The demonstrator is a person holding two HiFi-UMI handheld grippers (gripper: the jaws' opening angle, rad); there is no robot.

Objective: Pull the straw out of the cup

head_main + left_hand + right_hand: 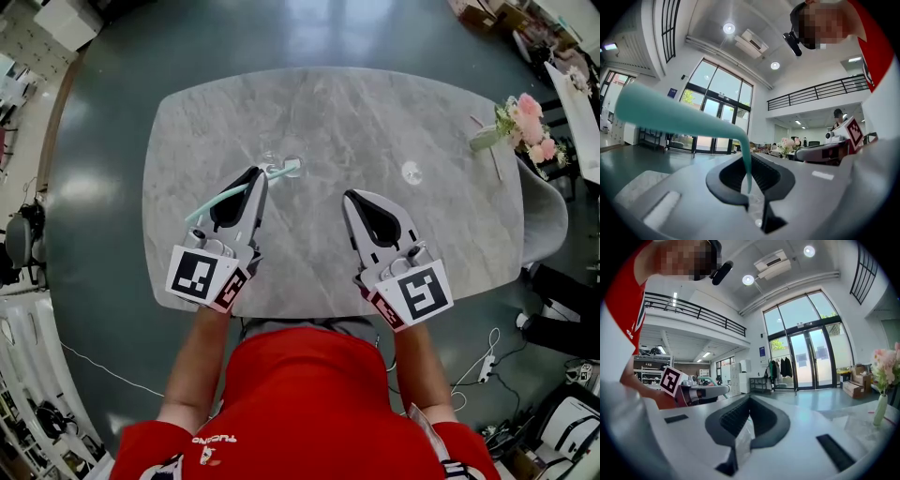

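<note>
- Left of centre: left gripper [259, 177] clenched on the straw [211, 203], with the jaws nearly together and the teal tube pinched between them.
- Slants across the frame, from a free end at lower left of the jaws up to the clear cup [291, 167] at upper right, on the table [375, 103].
- Cannot tell whether that far end is still inside the rim.
- Looks light, thin and soft. Bends over in the left gripper view, so likely kinks or crushes under a hard squeeze. Seems smooth enough to slide through a slack grip.
- Best gripped close to the cup end, as now, and drawn along its own length rather than levered sideways.
- Probably a light cup too, easy to tip or drag along with the straw. Cannot tell glass from plastic.
- Right of centre: right gripper [349, 197] closed on nothing, hanging over the table apart from the cup, free to steady it if needed.
</note>
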